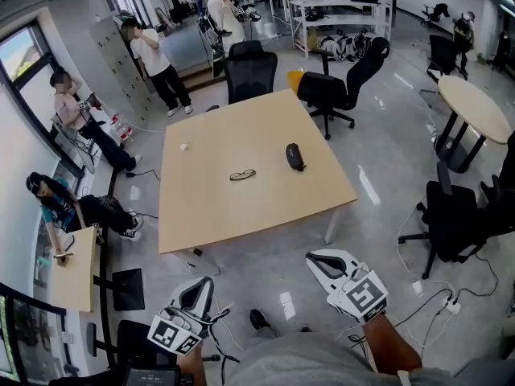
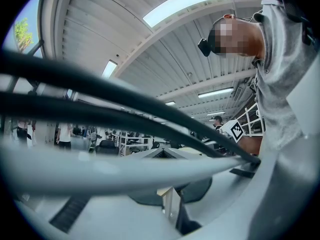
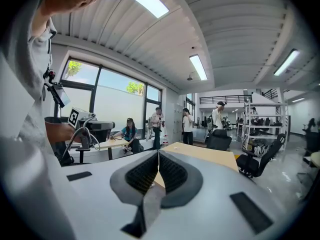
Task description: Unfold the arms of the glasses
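Observation:
Folded dark-framed glasses (image 1: 242, 174) lie near the middle of the light wooden table (image 1: 209, 215). To their right lies a black glasses case (image 1: 294, 156). Both grippers hang low over the floor, well short of the table's near edge. My left gripper (image 1: 204, 284) is at the lower left and my right gripper (image 1: 315, 258) at the lower right. In the left gripper view, thick black cables cross in front of the left gripper (image 2: 162, 152), whose jaws meet with nothing in them. The right gripper (image 3: 158, 154) is shut and empty, pointing at the table (image 3: 205, 154).
A small white object (image 1: 183, 145) lies at the table's far left. Black office chairs (image 1: 249, 71) stand behind the table, and another chair (image 1: 451, 215) stands right of it. A round table (image 1: 475, 107) is at the far right. Several people stand or sit along the left wall.

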`<state>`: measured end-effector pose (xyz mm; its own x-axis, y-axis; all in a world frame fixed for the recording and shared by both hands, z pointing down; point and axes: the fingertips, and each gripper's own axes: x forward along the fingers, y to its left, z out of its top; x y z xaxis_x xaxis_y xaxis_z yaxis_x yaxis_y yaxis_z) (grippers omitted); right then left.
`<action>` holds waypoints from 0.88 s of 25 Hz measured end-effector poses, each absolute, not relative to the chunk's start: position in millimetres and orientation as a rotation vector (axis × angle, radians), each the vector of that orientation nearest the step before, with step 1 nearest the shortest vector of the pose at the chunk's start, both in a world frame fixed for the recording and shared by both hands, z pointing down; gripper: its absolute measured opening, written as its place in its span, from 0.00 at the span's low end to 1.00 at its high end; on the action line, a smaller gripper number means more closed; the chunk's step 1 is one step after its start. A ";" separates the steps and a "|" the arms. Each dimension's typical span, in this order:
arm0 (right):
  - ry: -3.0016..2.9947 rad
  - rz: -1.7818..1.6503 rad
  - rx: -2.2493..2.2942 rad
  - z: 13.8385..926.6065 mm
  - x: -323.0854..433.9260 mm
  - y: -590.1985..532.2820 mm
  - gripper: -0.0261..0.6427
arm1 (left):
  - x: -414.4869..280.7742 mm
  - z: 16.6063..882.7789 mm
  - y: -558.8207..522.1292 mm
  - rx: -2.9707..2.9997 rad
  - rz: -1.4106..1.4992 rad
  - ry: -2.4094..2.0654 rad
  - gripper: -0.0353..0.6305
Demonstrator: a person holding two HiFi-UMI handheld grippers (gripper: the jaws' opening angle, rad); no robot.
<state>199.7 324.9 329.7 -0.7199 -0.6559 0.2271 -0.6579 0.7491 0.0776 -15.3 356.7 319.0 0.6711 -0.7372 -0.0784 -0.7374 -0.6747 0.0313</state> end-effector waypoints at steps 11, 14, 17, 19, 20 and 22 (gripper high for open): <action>-2.682 0.022 1.092 332.7 154.0 262.7 0.05 | -56.1 326.9 285.5 -2.921 0.138 1.193 0.06; -2.676 0.009 1.114 327.7 137.4 244.3 0.05 | -72.1 323.0 263.6 -2.927 0.143 1.169 0.06; -2.661 -0.006 1.146 324.9 123.8 226.3 0.05 | -85.8 321.1 242.3 -2.939 0.148 1.131 0.06; -2.655 -0.009 1.163 324.6 113.7 215.9 0.05 | -94.5 322.4 228.8 -2.950 0.151 1.103 0.06; -2.649 -0.008 1.173 325.4 108.9 211.0 0.05 | -99.1 323.5 221.9 -2.955 0.153 1.090 0.06; -2.636 -0.006 1.196 326.1 99.6 201.3 0.05 | -108.3 324.6 208.7 -2.965 0.161 1.065 0.06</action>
